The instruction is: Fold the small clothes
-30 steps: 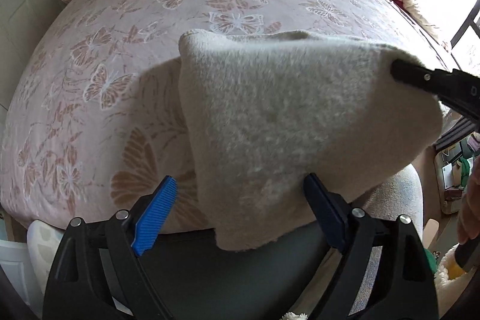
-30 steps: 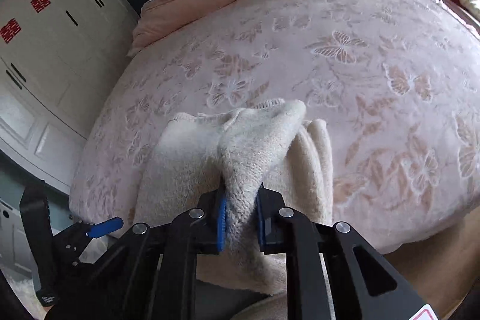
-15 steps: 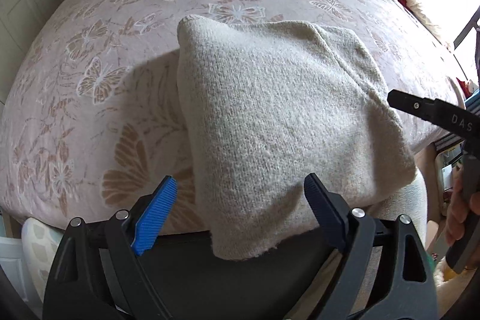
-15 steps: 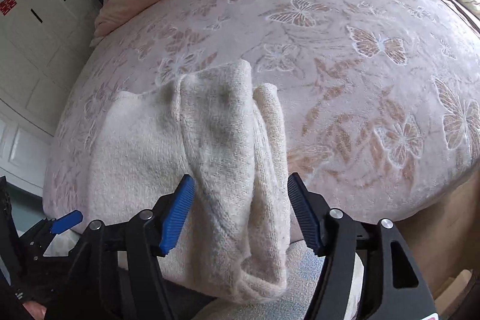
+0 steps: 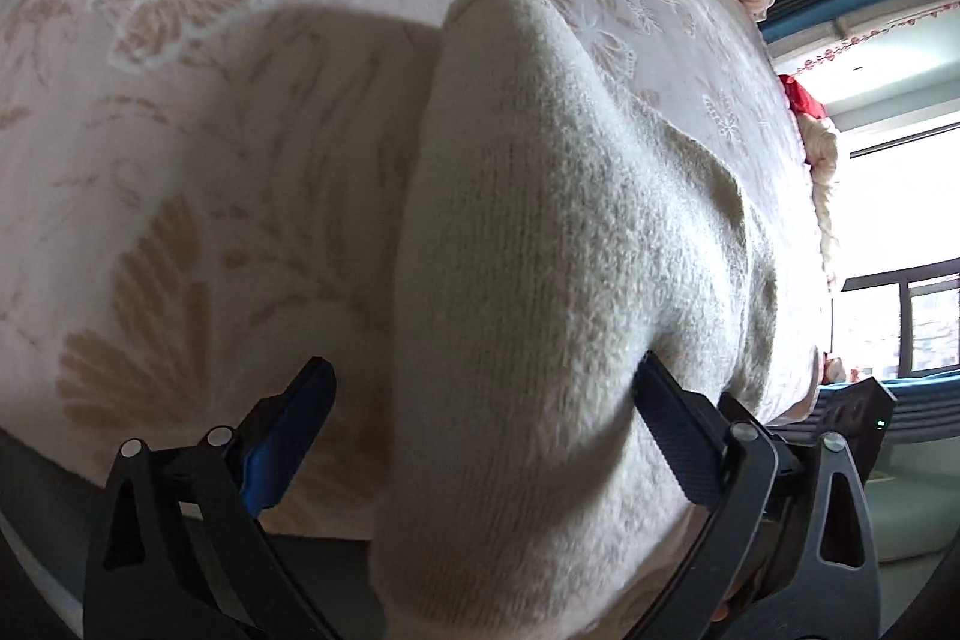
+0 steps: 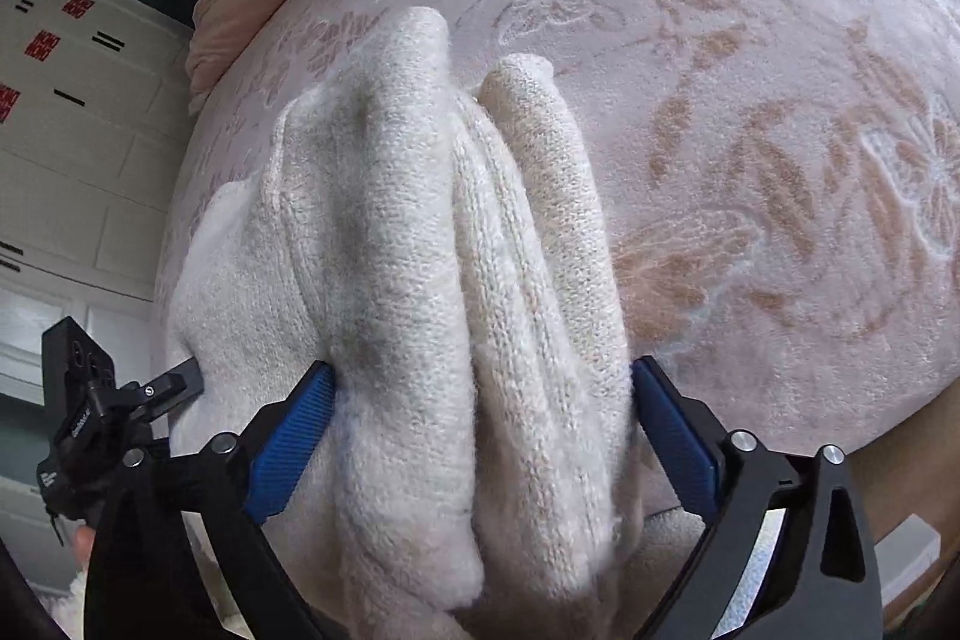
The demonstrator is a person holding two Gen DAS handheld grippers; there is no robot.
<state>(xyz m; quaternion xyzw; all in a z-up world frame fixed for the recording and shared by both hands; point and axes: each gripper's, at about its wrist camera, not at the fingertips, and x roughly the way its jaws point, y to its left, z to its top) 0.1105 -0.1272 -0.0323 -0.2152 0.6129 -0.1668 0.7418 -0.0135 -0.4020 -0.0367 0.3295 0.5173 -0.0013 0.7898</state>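
The cream-white knitted garment (image 5: 558, 316) is seen lying bundled in several thick layers at the near edge of the bed, on the pale pink bedspread patterned with tan butterflies and leaves (image 5: 180, 172); part of it appears to hang over the edge toward the camera. In the right wrist view the same garment (image 6: 432, 280) is shown as a stack of rolled ridges running away from the camera, so the main folds can be judged as already made. The left gripper (image 5: 486, 436) is held with its jaws opening to their widest; the cloth lies between them, one blue pad clearly stands off it, and the other lies against the knit without pinching. The right gripper (image 6: 480, 436) likewise has its jaws opening wide, straddling the bundle, and no clamping of the fabric is visible. The garment is therefore taken as released and resting on the bed rather than carried. What is left, as far as can be judged, is a tidying of the uneven ridges and the overhanging end, or the setting aside of this piece. Whether further clothes await folding cannot be told from these views.
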